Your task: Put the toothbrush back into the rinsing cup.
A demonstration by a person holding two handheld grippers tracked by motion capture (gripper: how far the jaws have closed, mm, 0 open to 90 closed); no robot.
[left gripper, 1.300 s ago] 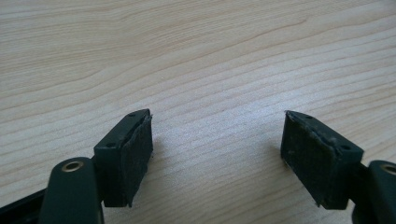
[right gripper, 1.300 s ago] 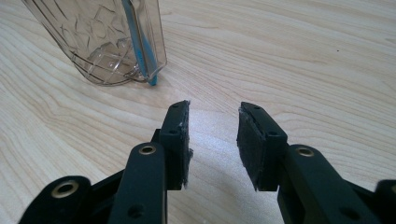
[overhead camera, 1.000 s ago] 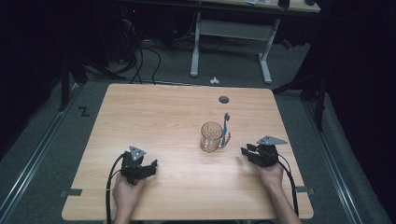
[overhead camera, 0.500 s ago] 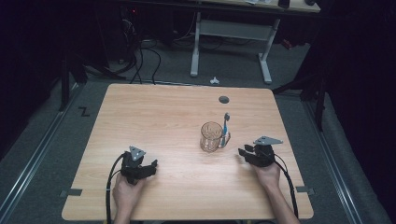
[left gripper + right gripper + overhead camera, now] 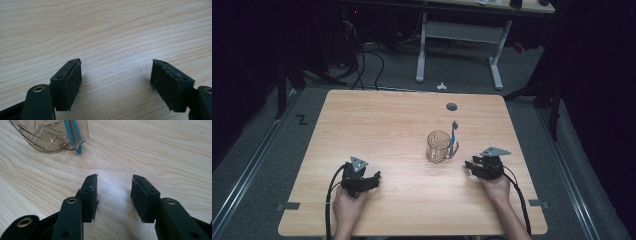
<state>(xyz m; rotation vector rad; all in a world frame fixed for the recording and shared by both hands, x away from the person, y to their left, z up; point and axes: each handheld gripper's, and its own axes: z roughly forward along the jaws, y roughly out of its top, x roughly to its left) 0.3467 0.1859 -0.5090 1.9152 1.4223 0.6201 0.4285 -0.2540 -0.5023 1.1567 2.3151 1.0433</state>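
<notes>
Two grippers rest on table (image 5: pixel 387 120). Right gripper (image 5: pixel 472 166), jaws just opening, nothing between, sits just right of glass mug (image 5: pixel 438 146); blue toothbrush (image 5: pixel 453 137) leans on its handle. Left gripper (image 5: pixel 373 179) spread wide, well apart.

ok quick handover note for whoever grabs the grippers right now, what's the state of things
Left gripper: open, nothing between the jaws, resting low over bare table on the near left.
Right gripper: open, nothing between the jaws, which have just been opening; it points at the mug from its right.
Clear glass mug: upright mid-table. Blue toothbrush: stands outside the mug, leaning by its handle.
Done: nothing gripped so far.
Left: probably close the right gripper on the toothbrush or mug; the left is free to steady the mug.
</notes>
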